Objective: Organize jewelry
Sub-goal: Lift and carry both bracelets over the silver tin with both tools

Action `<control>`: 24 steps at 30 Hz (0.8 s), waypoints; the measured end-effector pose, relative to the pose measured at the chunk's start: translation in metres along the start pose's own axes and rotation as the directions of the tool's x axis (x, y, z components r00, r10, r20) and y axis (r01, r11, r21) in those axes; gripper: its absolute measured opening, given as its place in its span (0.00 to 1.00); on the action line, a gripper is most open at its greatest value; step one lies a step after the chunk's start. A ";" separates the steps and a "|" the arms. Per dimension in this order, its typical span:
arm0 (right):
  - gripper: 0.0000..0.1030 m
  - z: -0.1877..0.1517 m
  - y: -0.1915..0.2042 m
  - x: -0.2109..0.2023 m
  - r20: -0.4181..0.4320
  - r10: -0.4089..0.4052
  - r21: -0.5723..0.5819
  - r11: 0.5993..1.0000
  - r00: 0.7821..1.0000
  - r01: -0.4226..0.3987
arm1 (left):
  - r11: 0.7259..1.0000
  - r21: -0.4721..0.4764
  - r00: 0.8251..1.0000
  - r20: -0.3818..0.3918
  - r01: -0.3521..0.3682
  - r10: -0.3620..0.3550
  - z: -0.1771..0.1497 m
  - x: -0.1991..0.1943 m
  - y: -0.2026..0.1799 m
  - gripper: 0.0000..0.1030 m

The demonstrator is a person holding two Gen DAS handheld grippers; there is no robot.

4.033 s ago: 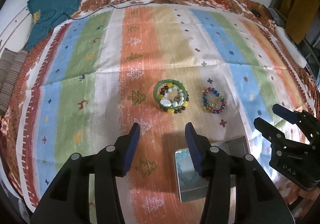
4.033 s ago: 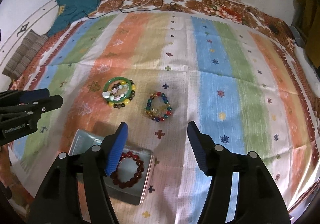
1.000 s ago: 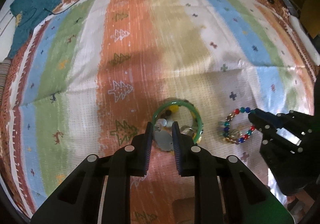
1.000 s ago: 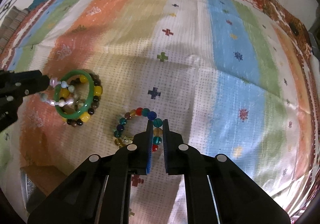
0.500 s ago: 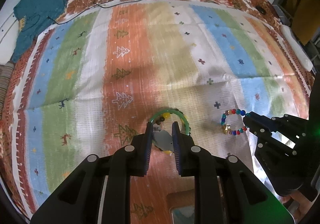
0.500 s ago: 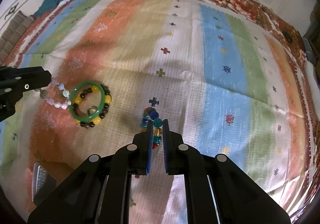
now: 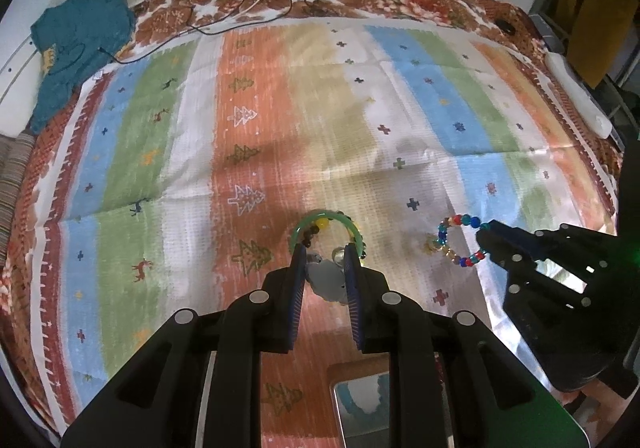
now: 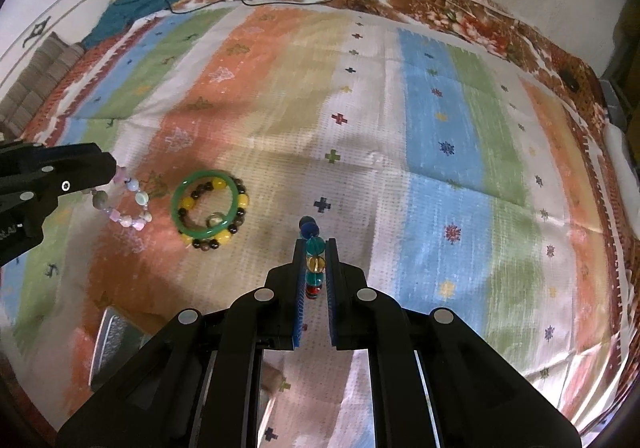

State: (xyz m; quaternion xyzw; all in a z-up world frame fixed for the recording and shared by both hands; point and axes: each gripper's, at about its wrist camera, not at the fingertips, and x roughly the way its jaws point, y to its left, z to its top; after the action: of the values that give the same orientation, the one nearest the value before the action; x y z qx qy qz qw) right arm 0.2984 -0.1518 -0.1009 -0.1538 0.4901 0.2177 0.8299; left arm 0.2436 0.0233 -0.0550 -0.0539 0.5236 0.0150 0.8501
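bangle (image 8: 207,204): on cloth (image 8: 440,152), centre-left
pale bracelet (image 8: 128,204): at 9 o'clock of bangle (just beside)
tin (image 8: 114,344): at 7 o'clock of bangle

Light was soft and dim, washing the striped cloth (image 7: 280,120) unevenly; broad shadows fell near the middle. Fisheye bending curved the edges, corners went black, and the right view looked slightly smeared.

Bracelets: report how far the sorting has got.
Midway. In hand: the left gripper is shut on the pale bead bracelet, the right gripper on the multicolour bead bracelet. Left: the green bangle and yellow-and-dark bead bracelet lie on the cloth. The metal tin is mostly hidden.
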 end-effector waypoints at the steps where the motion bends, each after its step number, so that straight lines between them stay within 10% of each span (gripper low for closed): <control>1: 0.10 -0.001 0.001 -0.001 0.003 0.000 -0.002 1.000 1.000 0.000 | 1.000 0.001 1.000 0.003 0.002 -0.002 -0.001 -0.002 0.000 0.18; 24: 0.10 -0.027 0.023 -0.067 0.127 0.077 -0.014 0.997 0.989 -0.076 | 0.998 0.042 0.994 0.090 0.056 -0.059 -0.033 -0.057 -0.018 0.18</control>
State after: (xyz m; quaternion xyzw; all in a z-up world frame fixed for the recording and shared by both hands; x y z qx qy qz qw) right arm 0.2380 -0.1586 -0.0559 -0.1245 0.4406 0.2609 0.8498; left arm 0.1905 0.0033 -0.0175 -0.0514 0.4829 -0.0173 0.8740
